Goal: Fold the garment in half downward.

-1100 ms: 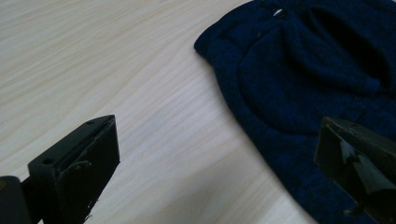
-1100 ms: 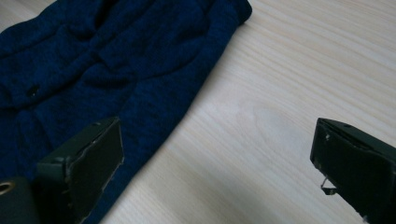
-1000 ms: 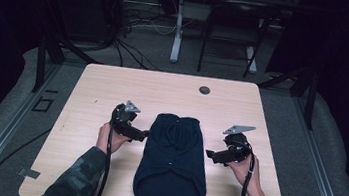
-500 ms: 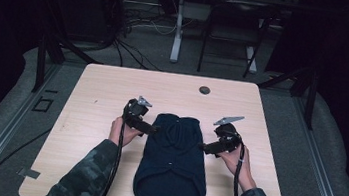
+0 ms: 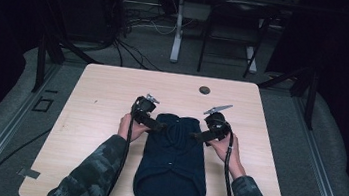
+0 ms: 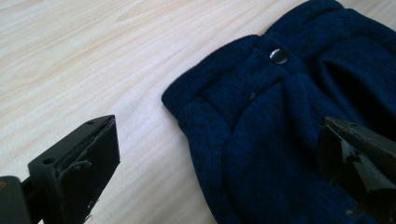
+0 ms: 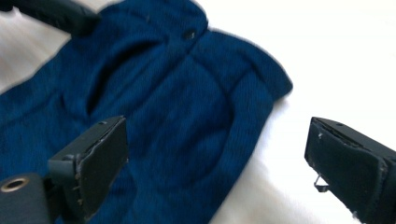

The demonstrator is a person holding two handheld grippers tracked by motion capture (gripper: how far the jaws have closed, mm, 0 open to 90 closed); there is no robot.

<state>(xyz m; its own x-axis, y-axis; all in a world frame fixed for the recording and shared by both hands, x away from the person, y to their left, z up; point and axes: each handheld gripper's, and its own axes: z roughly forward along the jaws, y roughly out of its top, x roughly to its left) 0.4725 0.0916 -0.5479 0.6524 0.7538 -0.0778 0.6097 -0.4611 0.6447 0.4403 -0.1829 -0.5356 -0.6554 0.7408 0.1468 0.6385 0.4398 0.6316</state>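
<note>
Navy knit garment (image 5: 173, 163) lies flat on the wooden counter (image 5: 97, 93), lengthwise toward us, its snap-buttoned end (image 6: 279, 56) at the far side. We see our left gripper (image 5: 159, 125) at that end's left corner and our right gripper (image 5: 197, 136) at its right corner, both low over the cloth. In the left gripper view the jaws stand wide apart and hold nothing: one is over bare counter, the other over the knit, with the ribbed corner between them. In the right gripper view the jaws are likewise spread wide and empty, one above the fabric, the other above the counter, the garment's edge between. A small dark round object (image 5: 204, 89) sits well apart near the counter's far edge.
</note>
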